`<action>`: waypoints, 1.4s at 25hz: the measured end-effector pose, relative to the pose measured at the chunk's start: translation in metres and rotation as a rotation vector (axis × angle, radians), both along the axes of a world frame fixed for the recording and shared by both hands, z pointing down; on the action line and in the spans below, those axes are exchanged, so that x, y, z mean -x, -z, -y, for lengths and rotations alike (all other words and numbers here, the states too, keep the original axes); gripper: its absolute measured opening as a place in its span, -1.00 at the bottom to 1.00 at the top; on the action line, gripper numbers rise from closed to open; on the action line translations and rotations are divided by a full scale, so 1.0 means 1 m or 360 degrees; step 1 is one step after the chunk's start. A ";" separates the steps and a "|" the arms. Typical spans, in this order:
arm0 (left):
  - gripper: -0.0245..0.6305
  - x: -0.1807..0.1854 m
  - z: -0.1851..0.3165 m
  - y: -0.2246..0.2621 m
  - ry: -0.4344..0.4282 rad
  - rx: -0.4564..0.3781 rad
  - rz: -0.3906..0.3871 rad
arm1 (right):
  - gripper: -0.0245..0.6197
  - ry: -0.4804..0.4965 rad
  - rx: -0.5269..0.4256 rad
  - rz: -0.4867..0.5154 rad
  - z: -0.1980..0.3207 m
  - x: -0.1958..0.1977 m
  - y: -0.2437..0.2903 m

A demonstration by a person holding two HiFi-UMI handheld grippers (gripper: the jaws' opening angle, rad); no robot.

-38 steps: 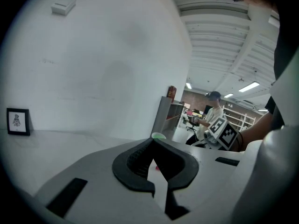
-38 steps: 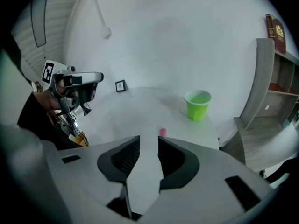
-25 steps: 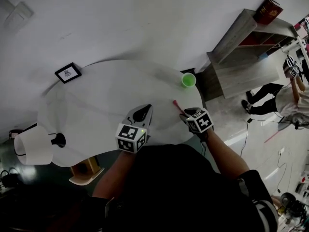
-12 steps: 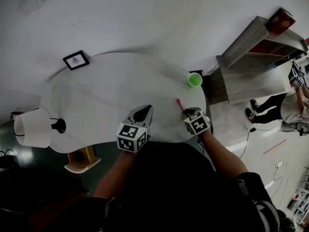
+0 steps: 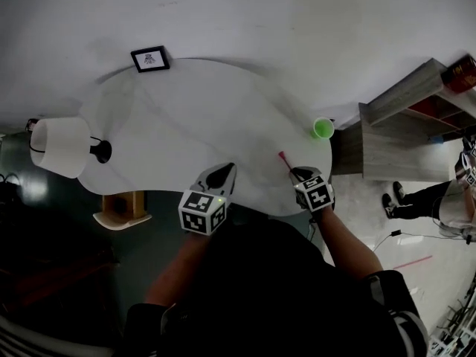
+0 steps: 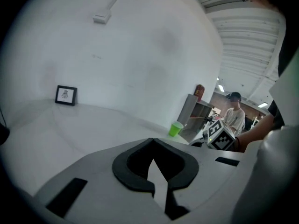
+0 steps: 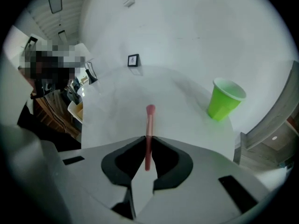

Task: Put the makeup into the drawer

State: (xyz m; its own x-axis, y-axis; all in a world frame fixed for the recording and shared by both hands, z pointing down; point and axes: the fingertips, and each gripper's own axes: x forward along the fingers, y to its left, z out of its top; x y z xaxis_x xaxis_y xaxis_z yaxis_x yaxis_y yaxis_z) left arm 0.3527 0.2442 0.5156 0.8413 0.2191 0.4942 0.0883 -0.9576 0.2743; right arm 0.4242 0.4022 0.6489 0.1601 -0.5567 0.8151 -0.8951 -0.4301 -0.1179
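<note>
Desk (image 5: pixel 186 117) white, rounded; lamp (image 5: pixel 59 146) at its left edge. L gripper (image 6: pixel 152 141) over near edge, jaws pressed together, nothing btwn. R gripper (image 7: pixel 148 138) jaws pinching pink makeup brush (image 7: pixel 150 120), over desk w/ tip near green cup (image 5: pixel 323 129).

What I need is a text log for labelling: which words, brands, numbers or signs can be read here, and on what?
No text can be read in any view.
Framed picture: a small drawing; any writing is too small.
Red item on the shelf unit: print too blurred.
Marker cubes on the left gripper and right gripper: black-and-white square codes, no letters.
Green cup: no print visible.
</note>
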 end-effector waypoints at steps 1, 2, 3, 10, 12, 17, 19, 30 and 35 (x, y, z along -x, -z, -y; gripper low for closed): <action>-0.89 0.006 0.002 0.003 0.0030 0.0007 -0.0005 | -0.78 0.0016 -0.0031 0.0005 0.004 0.002 0.006; -0.89 0.013 0.005 0.006 0.0056 0.0010 -0.0012 | -0.78 0.0033 -0.0062 0.0007 0.009 0.003 0.013; -0.89 0.020 0.009 0.009 0.0079 0.0007 -0.0022 | -0.78 0.0052 -0.0092 0.0006 0.014 0.005 0.020; -0.89 0.076 0.056 0.026 0.0287 -0.0035 -0.0104 | -0.78 0.0214 -0.0255 -0.0045 0.069 0.025 0.067; -0.89 0.095 0.073 0.032 0.0335 -0.0054 -0.0131 | -0.78 0.0271 -0.0281 -0.0062 0.092 0.037 0.078; -0.89 0.149 0.120 0.050 0.0478 -0.0124 -0.0200 | -0.78 0.0449 -0.0375 -0.0063 0.163 0.088 0.111; -0.89 0.174 0.136 0.055 0.0535 -0.0149 -0.0220 | -0.78 0.0525 -0.0407 -0.0065 0.188 0.112 0.118; -0.89 0.319 0.219 0.066 0.0927 -0.0228 -0.0273 | -0.78 0.0965 -0.0487 -0.0017 0.309 0.254 0.134; -0.89 0.386 0.238 0.058 0.1074 -0.0229 -0.0243 | -0.78 0.1125 -0.0511 -0.0005 0.349 0.315 0.137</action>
State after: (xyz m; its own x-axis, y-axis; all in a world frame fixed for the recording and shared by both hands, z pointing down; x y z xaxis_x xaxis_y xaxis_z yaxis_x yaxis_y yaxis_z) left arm -0.0336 0.0060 0.4573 0.8324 -0.4337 0.3450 -0.5104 -0.8425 0.1725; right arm 0.1091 0.0537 0.5117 -0.3190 -0.7364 0.5966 -0.9446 0.2982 -0.1370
